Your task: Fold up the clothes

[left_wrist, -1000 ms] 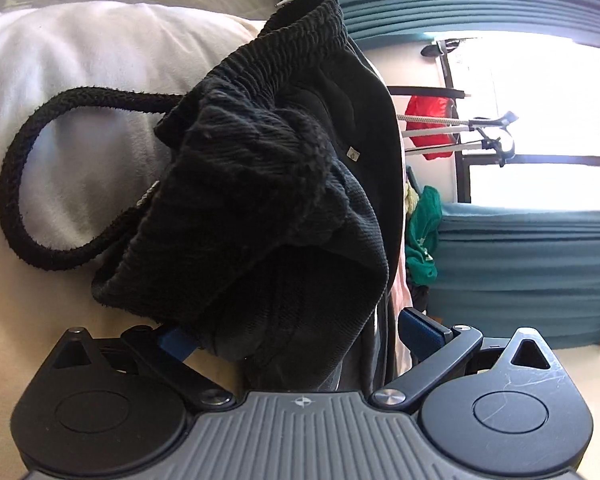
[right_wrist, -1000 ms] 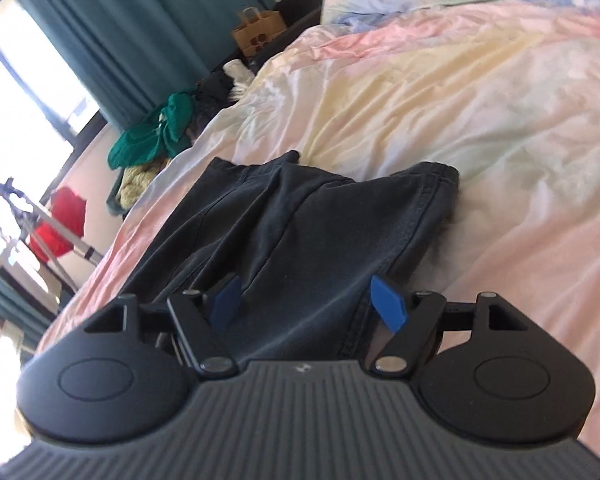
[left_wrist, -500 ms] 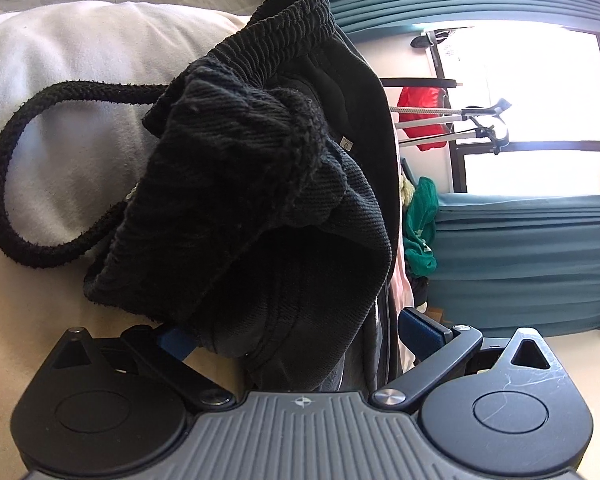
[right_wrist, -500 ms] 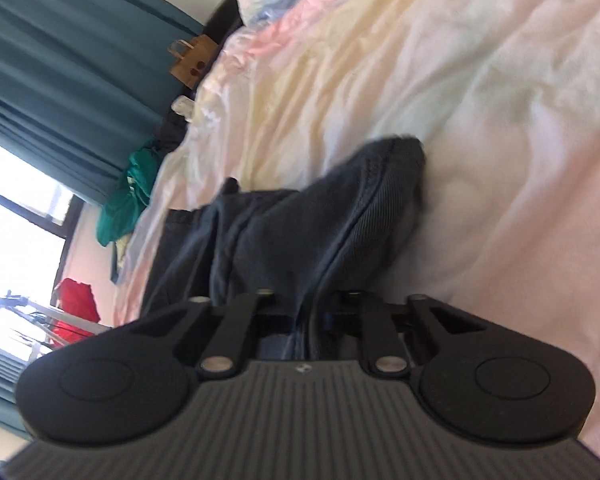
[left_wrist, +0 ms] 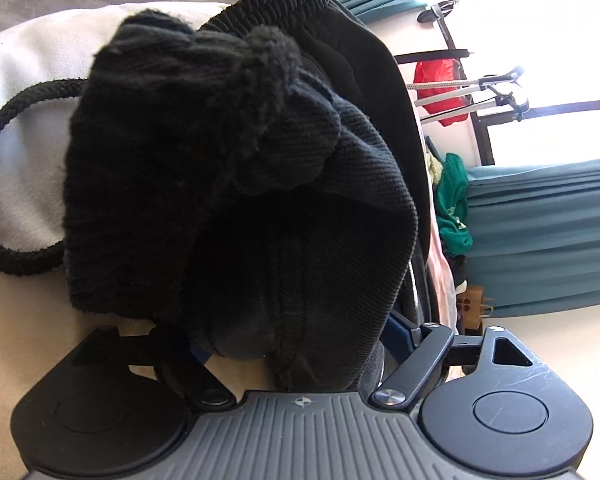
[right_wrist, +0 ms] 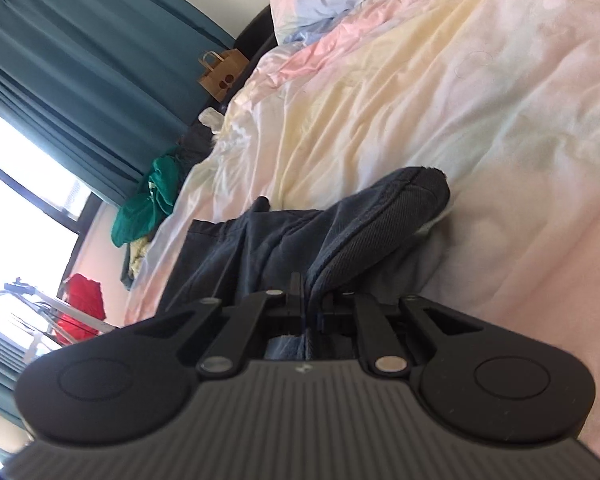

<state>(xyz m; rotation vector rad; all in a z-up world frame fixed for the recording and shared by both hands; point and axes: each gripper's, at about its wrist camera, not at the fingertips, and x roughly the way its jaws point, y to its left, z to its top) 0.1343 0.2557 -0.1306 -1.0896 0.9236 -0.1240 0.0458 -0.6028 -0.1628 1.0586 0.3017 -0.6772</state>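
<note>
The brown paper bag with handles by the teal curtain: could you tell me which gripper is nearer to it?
I cannot tell. The brown paper bag shows far off in both views. The right gripper and left gripper are at the dark trousers.
</note>
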